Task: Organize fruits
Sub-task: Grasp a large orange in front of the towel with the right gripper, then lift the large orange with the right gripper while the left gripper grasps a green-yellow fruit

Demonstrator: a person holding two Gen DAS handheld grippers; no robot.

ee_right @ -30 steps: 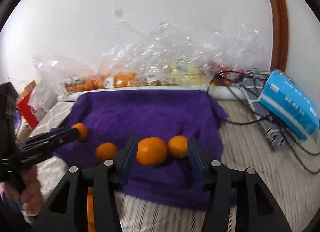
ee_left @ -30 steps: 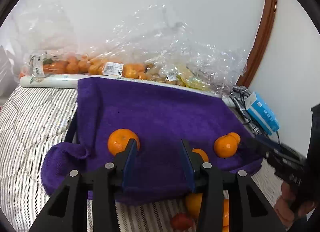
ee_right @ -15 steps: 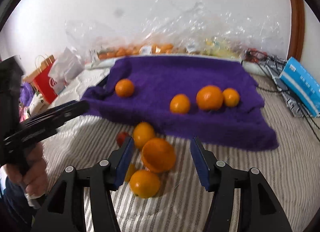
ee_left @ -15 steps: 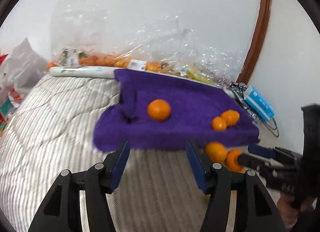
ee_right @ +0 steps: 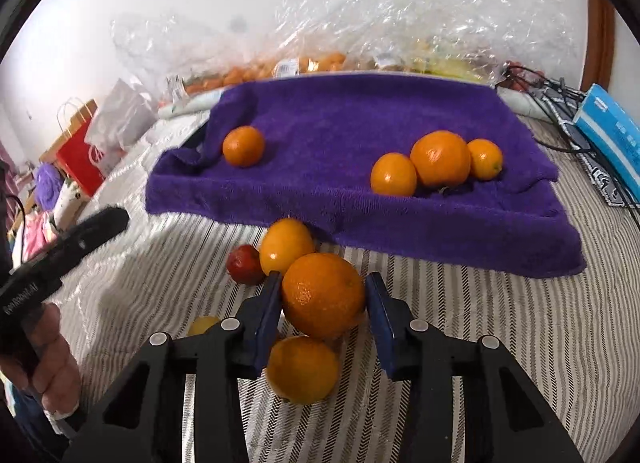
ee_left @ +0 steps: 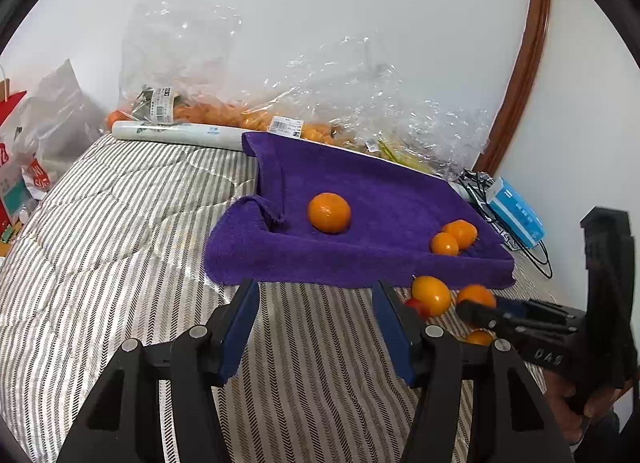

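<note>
A purple towel point(ee_right: 340, 119) lies on the striped bedspread and holds a lone orange point(ee_right: 243, 145) at its left and three oranges point(ee_right: 440, 159) at its right. In front of the towel lies a loose pile: a large orange point(ee_right: 323, 295), a yellow-orange fruit point(ee_right: 285, 245), a small red fruit point(ee_right: 245, 264) and another orange point(ee_right: 302, 369). My right gripper point(ee_right: 322, 297) has its blue pads against the sides of the large orange. My left gripper point(ee_left: 316, 303) is open and empty above the bedspread, just short of the towel's point(ee_left: 360, 199) front edge.
Clear plastic bags of fruit point(ee_left: 256, 111) line the wall behind the towel, with a white roll point(ee_left: 176, 135) beside them. A blue box point(ee_right: 612, 135) and black cables point(ee_right: 552, 91) lie at the right. Shopping bags point(ee_right: 100, 135) stand off the bed's left side.
Both grippers pulled back from the towel. The right gripper came down over the loose pile and closed its pads onto the large orange. The left gripper stayed open and swung left.
</note>
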